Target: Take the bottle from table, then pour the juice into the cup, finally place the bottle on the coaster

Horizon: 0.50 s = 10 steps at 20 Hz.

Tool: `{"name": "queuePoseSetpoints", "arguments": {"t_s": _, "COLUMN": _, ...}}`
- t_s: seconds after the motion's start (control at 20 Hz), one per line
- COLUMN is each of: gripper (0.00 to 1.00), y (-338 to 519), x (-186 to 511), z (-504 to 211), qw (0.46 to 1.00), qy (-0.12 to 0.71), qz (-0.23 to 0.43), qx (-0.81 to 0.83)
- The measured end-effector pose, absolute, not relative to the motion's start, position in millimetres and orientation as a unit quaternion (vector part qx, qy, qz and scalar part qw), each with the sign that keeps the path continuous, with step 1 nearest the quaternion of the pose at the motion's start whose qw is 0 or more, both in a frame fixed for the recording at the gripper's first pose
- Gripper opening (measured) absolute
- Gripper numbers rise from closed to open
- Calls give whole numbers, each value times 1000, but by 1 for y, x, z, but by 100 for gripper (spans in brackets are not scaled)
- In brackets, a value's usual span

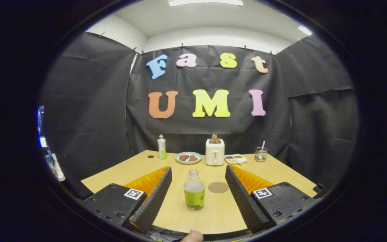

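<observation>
A short clear bottle [194, 192] with a green label, a pale cap and yellow-green juice stands upright on the wooden table [281, 171]. It sits between my two fingers, touching neither. My gripper [198, 167] is open, its ribbed black fingers [155, 198] spread wide on either side of the bottle. A round brown coaster [218, 187] lies flat just right of the bottle and slightly beyond it. A clear glass cup [260, 154] with a straw in it stands at the far right of the table.
Along the back stand a taller bottle [161, 147], a plate [188, 157] with brown pieces, a white toaster [215, 152] and a small divided tray [235, 158]. A small dark disc [150, 156] lies at the far left. A person's fingertip [192, 236] shows below the fingers.
</observation>
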<state>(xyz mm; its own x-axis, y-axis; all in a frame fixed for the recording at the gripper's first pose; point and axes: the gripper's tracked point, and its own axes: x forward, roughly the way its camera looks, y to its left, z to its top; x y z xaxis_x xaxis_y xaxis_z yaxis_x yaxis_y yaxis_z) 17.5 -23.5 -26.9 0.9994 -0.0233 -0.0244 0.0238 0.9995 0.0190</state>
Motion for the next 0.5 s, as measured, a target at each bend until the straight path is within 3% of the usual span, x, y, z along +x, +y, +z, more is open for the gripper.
{"name": "queuePoseSetpoints", "arguments": {"t_s": 0.5, "gripper": 100, "y": -29, "x": 33, "z": -38, "qw": 999, "qy": 20, "qz": -29, "qx": 3}}
